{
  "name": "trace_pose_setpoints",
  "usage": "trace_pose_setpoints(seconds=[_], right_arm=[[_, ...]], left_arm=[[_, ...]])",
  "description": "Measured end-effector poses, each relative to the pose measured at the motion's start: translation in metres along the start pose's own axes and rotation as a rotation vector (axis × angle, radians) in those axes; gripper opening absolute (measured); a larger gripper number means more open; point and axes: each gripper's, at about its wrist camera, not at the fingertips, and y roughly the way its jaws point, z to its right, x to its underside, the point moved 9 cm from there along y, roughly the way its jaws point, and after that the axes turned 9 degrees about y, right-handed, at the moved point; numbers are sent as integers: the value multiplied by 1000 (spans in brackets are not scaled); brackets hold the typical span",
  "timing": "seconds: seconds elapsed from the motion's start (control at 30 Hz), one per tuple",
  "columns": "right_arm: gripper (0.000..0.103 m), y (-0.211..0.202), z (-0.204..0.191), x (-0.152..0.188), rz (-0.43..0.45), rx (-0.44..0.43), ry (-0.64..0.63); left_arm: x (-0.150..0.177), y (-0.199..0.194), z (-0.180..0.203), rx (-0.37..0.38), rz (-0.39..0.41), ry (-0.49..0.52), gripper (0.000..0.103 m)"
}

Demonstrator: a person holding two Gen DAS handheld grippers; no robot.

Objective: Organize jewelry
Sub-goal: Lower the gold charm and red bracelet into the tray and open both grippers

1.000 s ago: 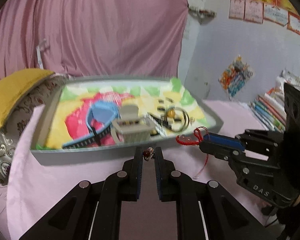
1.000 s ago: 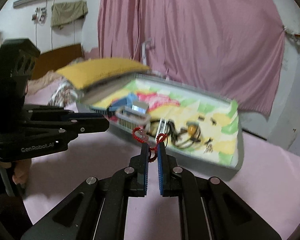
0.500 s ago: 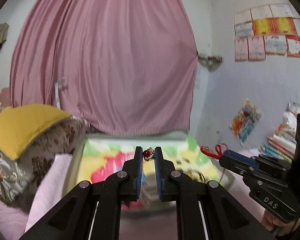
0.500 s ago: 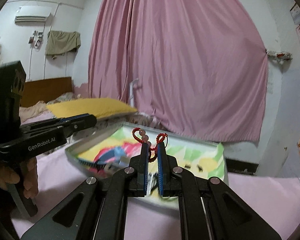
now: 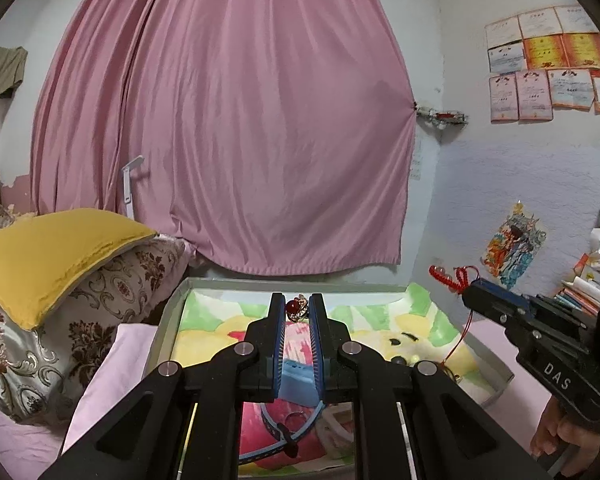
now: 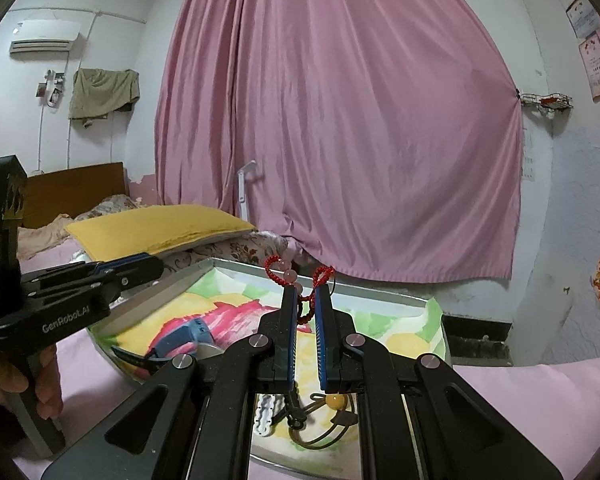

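Item one: my left gripper (image 5: 298,307), jaws clamped on a ring (image 5: 296,309) with a red stone, held at the fingertips above the tray (image 5: 168,320).

Item two: my right gripper (image 6: 304,300), jaws clamped on a red cord bracelet (image 6: 300,280) with pale pink beads; its loops stand up past the fingertips and a thin red tail hangs below.

Item three: tray, grey-rimmed, lined with a bright cartoon print, set on a pink sheet (image 5: 112,364). I count in it a blue watch (image 6: 188,336), a yellow bead on a dark cord (image 6: 335,402) and a white clip (image 6: 266,412); other small pieces are too small to tell.

Item four: yellow pillow (image 5: 48,252) atop a floral pillow (image 5: 84,320), just left of the tray.

Item five: pink curtain (image 5: 236,120) behind.
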Motion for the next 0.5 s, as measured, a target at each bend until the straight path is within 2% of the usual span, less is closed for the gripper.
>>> trace_pose_setpoints(seconds=[0.33, 0.5], right_arm=[[7, 30, 9, 29, -186, -4, 44], [7, 45, 13, 53, -301, -35, 84]], left_arm=[[33, 27, -9, -2, -222, -37, 11], [46, 32, -7, -3, -289, -17, 11]])
